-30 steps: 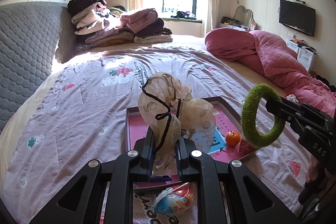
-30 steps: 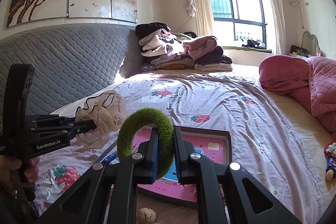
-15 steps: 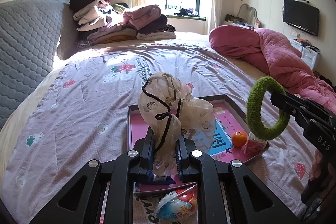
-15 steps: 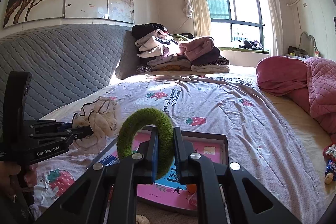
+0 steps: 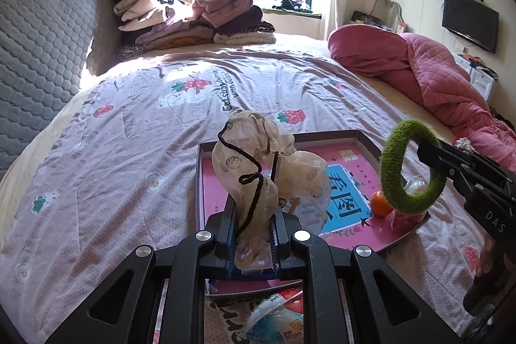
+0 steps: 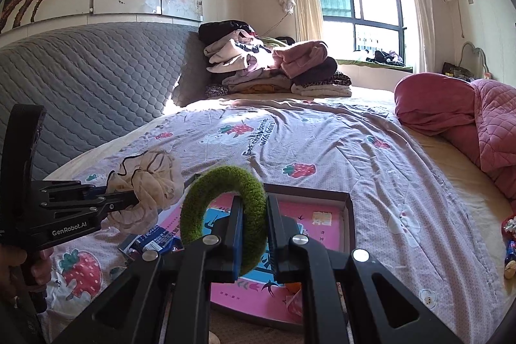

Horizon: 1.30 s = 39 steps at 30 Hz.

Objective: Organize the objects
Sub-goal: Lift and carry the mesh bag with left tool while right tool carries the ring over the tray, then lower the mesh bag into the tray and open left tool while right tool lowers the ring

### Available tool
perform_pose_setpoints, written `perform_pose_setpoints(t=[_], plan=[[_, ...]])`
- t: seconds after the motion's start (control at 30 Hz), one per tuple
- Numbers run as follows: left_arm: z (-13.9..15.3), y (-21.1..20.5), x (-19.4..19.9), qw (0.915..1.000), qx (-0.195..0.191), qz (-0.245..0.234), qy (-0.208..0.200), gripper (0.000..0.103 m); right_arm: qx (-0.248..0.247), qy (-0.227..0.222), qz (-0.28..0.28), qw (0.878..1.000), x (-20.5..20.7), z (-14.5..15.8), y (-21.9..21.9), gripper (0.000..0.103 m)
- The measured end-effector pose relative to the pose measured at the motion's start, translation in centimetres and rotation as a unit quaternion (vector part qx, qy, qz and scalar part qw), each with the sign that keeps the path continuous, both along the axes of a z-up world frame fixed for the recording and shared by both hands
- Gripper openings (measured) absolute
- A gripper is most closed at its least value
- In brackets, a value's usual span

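My left gripper (image 5: 253, 239) is shut on a beige sheer scrunchie with black edging (image 5: 258, 170) and holds it up over the near left part of a pink-lined tray (image 5: 364, 138) on the bed. My right gripper (image 6: 251, 234) is shut on a fuzzy green ring scrunchie (image 6: 200, 208), held above the same tray (image 6: 350, 221). The green scrunchie (image 5: 391, 171) and right gripper also show at the right of the left wrist view. The beige scrunchie (image 6: 151, 182) shows at the left of the right wrist view. A small orange fruit (image 5: 380, 203) and a pink wrapped packet (image 5: 404, 218) lie in the tray's right corner.
A snack packet (image 5: 274, 316) lies on the bedspread just below the left gripper, and a blue packet (image 6: 154, 242) beside the tray. Folded clothes (image 5: 190, 18) are stacked at the head of the bed. A pink quilt (image 5: 429, 70) lies on the right side.
Both grippers have lifted slightly and drawn back, so the tray sits lower and farther off in both views. Each keeps its hold on its scrunchie.
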<state>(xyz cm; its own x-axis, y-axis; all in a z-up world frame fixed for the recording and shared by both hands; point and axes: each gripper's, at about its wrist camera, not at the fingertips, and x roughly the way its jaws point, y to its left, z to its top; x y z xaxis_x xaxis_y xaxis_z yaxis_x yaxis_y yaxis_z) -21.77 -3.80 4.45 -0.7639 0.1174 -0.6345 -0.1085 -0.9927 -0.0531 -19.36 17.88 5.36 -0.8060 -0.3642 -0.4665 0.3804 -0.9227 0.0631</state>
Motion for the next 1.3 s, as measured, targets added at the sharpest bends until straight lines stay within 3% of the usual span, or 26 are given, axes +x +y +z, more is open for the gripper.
perform_pose_setpoints(t=[0.67,1.3], plan=[[-4.1,0.2,-1.9,0.9987,-0.012,0.001,-0.049,0.017,0.059,-0.088,-0.005,0.994,-2.8,-6.9,-1.8,0.014],[-5.9,-0.1,-2.6,0.9969,-0.020,0.007,-0.075,0.018,0.114,-0.093,-0.041,0.988,-3.1,-8.8,-2.0,0.014]])
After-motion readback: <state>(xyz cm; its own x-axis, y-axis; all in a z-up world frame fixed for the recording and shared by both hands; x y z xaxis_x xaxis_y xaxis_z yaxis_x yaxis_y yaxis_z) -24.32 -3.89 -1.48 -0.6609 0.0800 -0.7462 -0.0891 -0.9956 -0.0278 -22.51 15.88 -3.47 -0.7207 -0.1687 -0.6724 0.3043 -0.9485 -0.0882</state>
